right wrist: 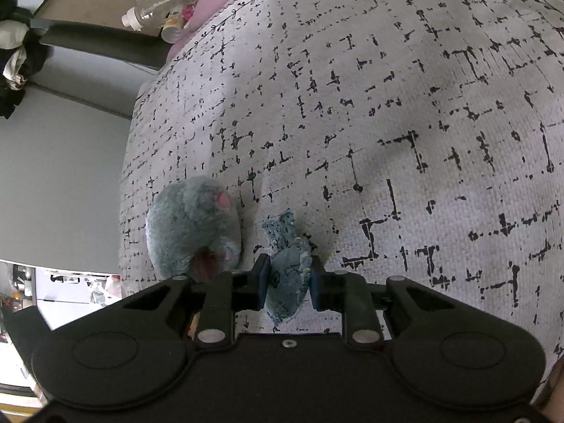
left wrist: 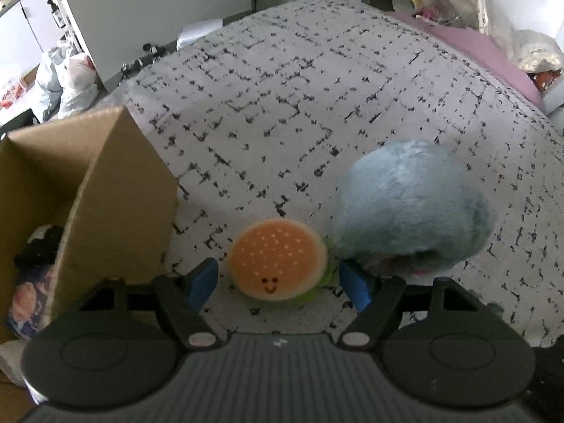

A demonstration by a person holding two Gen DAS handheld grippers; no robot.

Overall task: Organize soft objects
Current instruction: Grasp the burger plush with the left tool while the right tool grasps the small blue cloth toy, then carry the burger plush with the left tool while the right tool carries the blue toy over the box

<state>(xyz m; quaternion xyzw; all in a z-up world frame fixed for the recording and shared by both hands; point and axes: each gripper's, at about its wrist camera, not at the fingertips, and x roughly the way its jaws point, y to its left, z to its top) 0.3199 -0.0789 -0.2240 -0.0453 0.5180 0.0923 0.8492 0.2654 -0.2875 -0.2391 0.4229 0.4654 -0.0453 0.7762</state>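
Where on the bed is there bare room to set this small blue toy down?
The patterned bedspread is bare ahead and to the right of the right hand-held gripper. To its left the fluffy blue plush crowds in.

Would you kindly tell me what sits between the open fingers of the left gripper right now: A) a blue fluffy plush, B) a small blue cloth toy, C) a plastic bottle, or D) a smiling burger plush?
D: in the left wrist view, the burger plush with its smiling face lies on the patterned cover between the left gripper's spread blue fingers, not yet clamped.
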